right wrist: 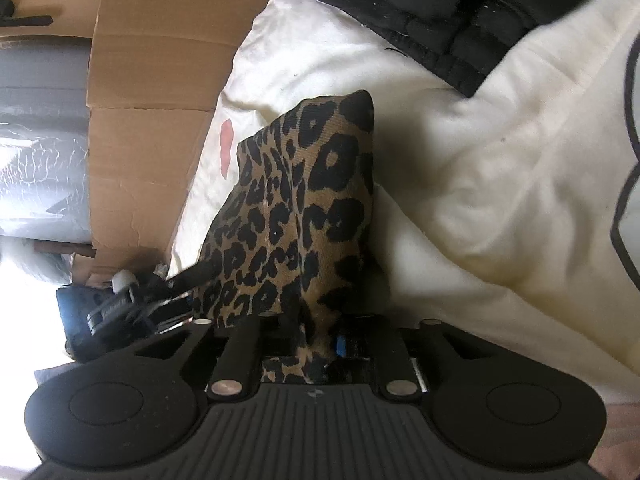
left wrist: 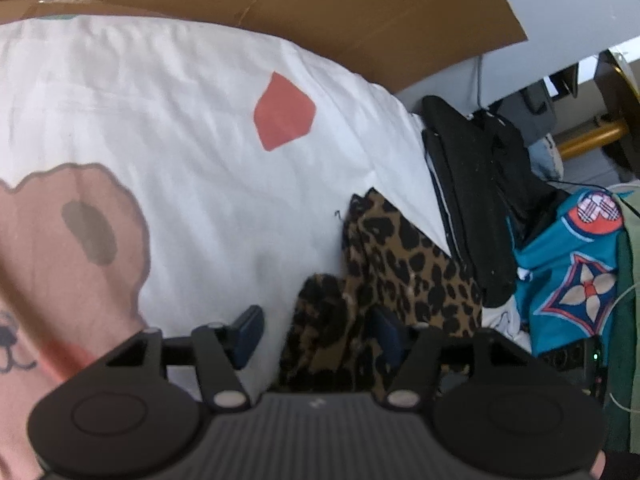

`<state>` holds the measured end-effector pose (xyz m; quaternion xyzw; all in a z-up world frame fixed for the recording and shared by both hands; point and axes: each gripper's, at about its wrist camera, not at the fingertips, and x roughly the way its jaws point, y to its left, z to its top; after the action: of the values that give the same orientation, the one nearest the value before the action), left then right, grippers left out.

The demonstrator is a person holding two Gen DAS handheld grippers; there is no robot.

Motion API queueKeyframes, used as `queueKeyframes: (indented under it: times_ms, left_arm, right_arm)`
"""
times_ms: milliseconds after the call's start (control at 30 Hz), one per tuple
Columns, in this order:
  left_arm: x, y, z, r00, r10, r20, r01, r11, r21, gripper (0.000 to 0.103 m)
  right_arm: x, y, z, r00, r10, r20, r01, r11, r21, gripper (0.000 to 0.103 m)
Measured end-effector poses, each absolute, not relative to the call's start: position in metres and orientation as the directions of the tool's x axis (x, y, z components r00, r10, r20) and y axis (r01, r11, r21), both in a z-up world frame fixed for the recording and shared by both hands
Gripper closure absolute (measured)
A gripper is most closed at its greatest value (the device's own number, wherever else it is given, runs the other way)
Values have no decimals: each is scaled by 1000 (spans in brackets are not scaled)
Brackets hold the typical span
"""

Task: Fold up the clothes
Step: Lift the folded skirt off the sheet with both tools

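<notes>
A leopard-print garment (left wrist: 404, 256) lies bunched on the white bedsheet (left wrist: 180, 128). In the left wrist view a fold of it (left wrist: 320, 332) rises between the spread fingers of my left gripper (left wrist: 318, 336), which is open; the left fingertip (left wrist: 250, 332) stands clear of the cloth. In the right wrist view my right gripper (right wrist: 314, 344) is shut on a corner of the leopard-print garment (right wrist: 304, 208), which stretches up and away from the jaws like a tent. My left gripper (right wrist: 120, 304) shows at the garment's left edge.
Brown cardboard (left wrist: 360, 8) lines the far side of the bed. A pile of black clothes (left wrist: 472, 184) and a teal patterned cloth (left wrist: 568, 280) lie to the right. The sheet carries a pink bear print (left wrist: 72, 248) and a red patch (left wrist: 284, 112).
</notes>
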<state>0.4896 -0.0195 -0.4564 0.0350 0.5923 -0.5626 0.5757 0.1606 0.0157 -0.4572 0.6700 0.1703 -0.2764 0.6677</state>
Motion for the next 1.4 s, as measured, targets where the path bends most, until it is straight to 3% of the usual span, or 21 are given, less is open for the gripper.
queueKeyframes:
  times_ms: [67,333,467,600,700,1000,1400]
  left_arm:
    - [489,-20,-460,-361,-612,-704,681,343,-647,39]
    - [478,-25,-466,-425,-583,-692,685,292,-667,41]
    - [472,-30,-461,-400,-557,-728,735,280,-618,58]
    - [465,-28,-448,-365,-564,-741,776,256,-577,72]
    - [454,-23,-434,-314,-580,-751,818,235,-524,77]
    - [429,-15,-403,-210,-547,-811,870,273,-410,79]
    - [415,14,-328,-132,-573,-809,839,370,-399,81]
  right_arm:
    - [159,18,-456,795,-145,-589,590,-41,806,69]
    - [165,20,-460,804,-163,-571,570,-61,820,66]
    - [171,21,-462,800,-166,-577,576,-61,815,66]
    - [178,24,-457,779,-169,-604,609,-22,793,87]
    - [185,26,-446,746,-189,-639,655,32,755,94]
    - [187,26,-420,744,-199,-638,659,66,749,98]
    - [192,22,-356,765,-213,-607,642,192,742,98]
